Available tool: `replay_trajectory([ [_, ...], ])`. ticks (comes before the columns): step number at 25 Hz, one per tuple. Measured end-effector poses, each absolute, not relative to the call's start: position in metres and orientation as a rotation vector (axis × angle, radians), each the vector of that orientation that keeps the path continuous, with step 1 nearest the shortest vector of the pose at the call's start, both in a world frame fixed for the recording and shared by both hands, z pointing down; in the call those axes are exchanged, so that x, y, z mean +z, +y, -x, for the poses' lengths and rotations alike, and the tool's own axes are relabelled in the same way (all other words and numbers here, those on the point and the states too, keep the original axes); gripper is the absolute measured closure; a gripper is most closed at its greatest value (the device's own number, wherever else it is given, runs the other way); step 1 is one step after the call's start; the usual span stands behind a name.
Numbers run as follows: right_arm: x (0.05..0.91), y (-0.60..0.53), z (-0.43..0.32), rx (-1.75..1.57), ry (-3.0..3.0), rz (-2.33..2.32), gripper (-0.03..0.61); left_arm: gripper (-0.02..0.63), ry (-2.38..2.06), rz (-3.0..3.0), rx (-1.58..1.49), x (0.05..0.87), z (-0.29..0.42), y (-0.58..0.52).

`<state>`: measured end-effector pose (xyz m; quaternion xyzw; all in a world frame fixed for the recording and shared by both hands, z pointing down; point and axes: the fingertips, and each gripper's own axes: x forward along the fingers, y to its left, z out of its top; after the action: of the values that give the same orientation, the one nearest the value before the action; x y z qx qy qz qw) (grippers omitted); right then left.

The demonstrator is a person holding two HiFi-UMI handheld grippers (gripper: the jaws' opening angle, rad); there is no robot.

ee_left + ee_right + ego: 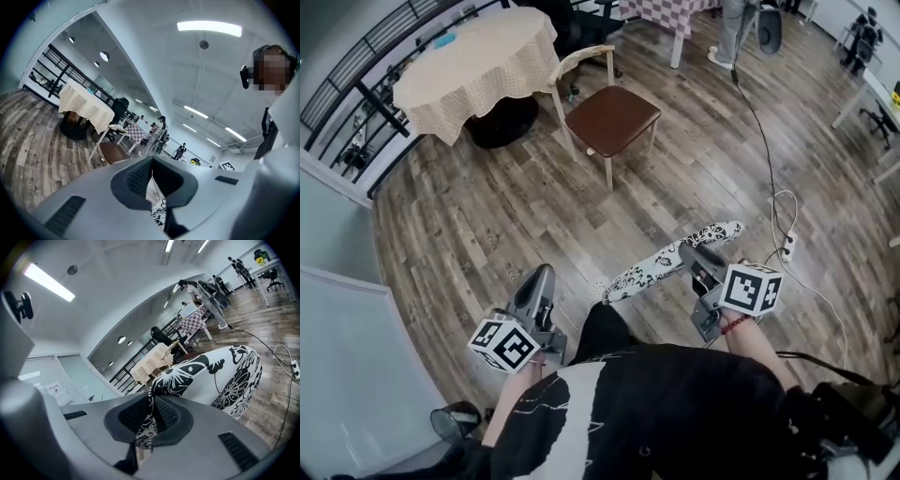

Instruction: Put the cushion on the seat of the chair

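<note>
The cushion is flat, white with black flower print, and hangs above the wooden floor in front of me. My right gripper is shut on its right part; in the right gripper view the cloth is pinched between the pads of this gripper. My left gripper is left of the cushion's near end and apart from it, jaws shut; a sliver of print shows below its pads. The chair, with a pale wooden frame and a bare brown seat, stands farther ahead.
A round table with a cream cloth stands left of the chair. A white cable and power strip lie on the floor to the right. A person stands beyond the chair. A small bin sits near my left side.
</note>
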<state>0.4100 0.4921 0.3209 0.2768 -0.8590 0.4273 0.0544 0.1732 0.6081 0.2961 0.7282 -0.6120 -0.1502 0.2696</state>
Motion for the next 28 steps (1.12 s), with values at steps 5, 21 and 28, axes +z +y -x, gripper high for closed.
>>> replay_trajectory([
  [5,0.332,0.458,-0.389,1.335,-2.550,-0.882,0.552,0.598,-1.589,-1.989,-0.377,0.301,-0.151,0.548],
  [21,0.296,0.323,-0.318,1.307,-2.576,-1.083,0.552,0.598,-1.505,-2.067,-0.334,0.277,-0.060,0.405],
  [28,0.289,0.293,-0.287,1.291,-2.619,-1.127,0.552,0.598,-1.507,-2.068,-0.309,0.287,-0.022,0.388],
])
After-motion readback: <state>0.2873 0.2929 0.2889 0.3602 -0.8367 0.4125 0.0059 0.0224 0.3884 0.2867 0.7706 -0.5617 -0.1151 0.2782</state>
